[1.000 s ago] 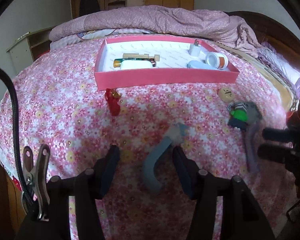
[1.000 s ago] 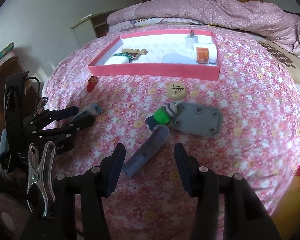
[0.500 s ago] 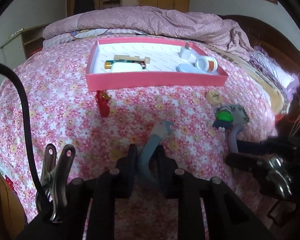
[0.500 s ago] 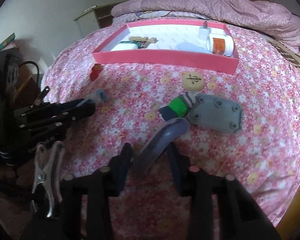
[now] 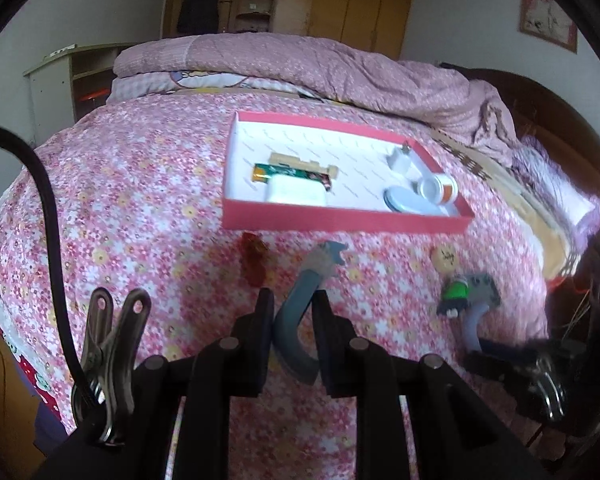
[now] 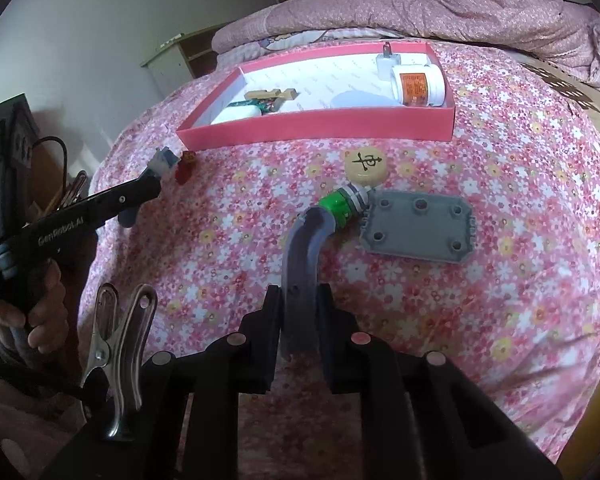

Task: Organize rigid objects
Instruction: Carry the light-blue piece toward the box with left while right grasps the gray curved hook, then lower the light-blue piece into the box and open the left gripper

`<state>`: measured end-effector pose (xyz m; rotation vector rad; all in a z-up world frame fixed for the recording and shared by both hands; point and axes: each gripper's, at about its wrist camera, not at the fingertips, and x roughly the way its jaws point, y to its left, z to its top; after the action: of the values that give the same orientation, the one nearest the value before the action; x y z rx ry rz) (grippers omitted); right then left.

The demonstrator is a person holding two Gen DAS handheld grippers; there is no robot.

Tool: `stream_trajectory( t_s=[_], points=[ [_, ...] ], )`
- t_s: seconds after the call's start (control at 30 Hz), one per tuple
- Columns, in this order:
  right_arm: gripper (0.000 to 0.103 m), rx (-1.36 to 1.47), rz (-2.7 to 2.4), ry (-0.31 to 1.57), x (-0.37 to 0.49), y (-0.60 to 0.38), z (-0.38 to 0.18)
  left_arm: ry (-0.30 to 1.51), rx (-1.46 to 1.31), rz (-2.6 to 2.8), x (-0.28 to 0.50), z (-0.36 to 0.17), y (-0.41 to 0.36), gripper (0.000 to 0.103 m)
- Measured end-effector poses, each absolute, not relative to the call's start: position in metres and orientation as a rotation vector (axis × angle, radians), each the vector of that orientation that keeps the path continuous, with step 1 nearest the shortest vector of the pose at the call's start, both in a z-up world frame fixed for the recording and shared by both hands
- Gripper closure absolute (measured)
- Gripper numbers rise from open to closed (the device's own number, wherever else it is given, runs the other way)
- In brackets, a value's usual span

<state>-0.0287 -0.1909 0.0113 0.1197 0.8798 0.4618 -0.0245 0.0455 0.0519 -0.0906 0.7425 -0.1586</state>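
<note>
My left gripper is shut on a curved blue-grey piece and holds it above the flowered bedspread, a little short of the pink tray. In the right wrist view the left gripper carries that blue piece near a small red figure. My right gripper has its jaws closing on a curved grey-purple piece, and the pads press its sides. That piece's far end touches a green toy figure beside a grey plate.
A round beige token lies between the tray and the green toy. The tray holds a white box, a wooden block, a pill bottle, a white plug and a pale oval lid. A rumpled quilt lies behind. A hand grips the left handle.
Both grippers went from open around their curved pieces to shut on them. The left one then rose with the blue piece and moved toward the tray. The right one stayed put.
</note>
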Motion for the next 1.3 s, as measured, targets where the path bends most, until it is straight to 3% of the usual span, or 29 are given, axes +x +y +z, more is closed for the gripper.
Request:
stream_trajectory(
  t_s=[0.97,1.07,1.13,1.3],
  points=[
    [0.085,0.218,0.514,0.840,-0.026,-0.207,0.014,0.728,-0.072,-0.173,0.092,0.064,-0.018,0.082],
    [0.085,0.233,0.515,0.840,-0.025,-0.211,0.014,0.725,-0.070,-0.156,0.091,0.059,-0.016,0.073],
    [0.085,0.237,0.519,0.843,-0.026,-0.212,0.013,0.728,-0.072,-0.146,0.090,0.057,-0.014,0.058],
    [0.085,0.231,0.526,0.837,-0.025,-0.212,0.015,0.724,-0.067,-0.142,0.083,0.055,-0.012,0.051]
  ],
)
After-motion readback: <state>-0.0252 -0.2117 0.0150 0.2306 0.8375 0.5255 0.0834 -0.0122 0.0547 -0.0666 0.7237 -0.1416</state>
